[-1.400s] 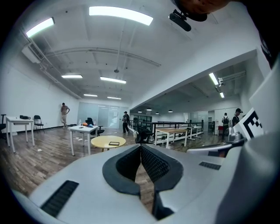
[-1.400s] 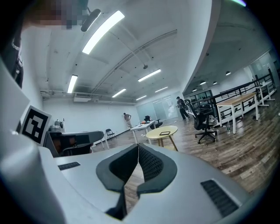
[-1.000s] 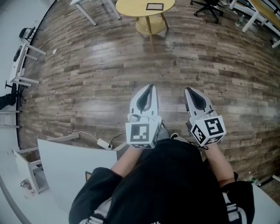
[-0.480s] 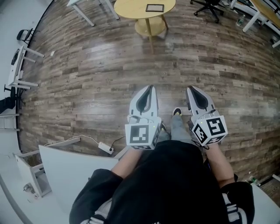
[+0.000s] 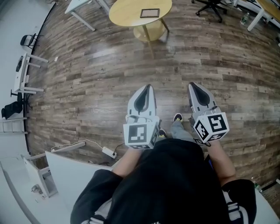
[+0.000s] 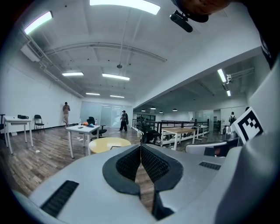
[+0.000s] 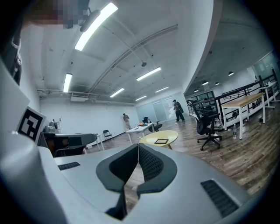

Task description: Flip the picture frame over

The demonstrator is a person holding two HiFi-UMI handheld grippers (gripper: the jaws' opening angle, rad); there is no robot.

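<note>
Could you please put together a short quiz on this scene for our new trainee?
1. True or false: the frame lies on the round yellow table.
2. The left tongs are: A) open and empty; B) shut and empty; C) shut on the frame.
3. In the head view, what piece of furniture stands on the floor to the right of the table?

Key: 1. True. 2. B. 3. An office chair.
</note>
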